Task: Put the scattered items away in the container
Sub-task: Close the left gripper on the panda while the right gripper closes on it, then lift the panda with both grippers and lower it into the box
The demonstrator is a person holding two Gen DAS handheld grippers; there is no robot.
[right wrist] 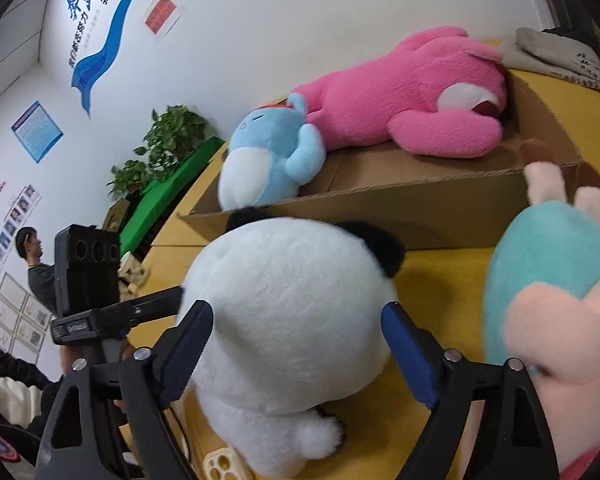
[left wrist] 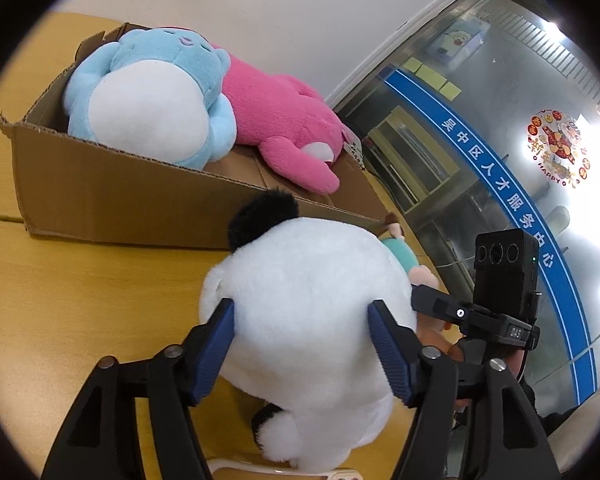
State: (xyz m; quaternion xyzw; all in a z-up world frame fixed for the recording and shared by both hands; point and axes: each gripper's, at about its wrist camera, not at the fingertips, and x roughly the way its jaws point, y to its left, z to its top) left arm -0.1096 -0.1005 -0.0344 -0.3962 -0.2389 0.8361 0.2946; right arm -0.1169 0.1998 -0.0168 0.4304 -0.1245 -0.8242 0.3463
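A white panda plush with black ears sits on the wooden table in front of a cardboard box. My left gripper has its blue pads pressed on both sides of the panda's head. My right gripper also closes on the panda's head from the other side. A blue plush and a pink plush lie in the box. A teal and pink doll lies to the right of the panda.
The wooden table carries the box at its back. A glass wall stands to the right in the left wrist view. A grey cloth lies behind the box. A phone case lies under the panda. A person stands far left.
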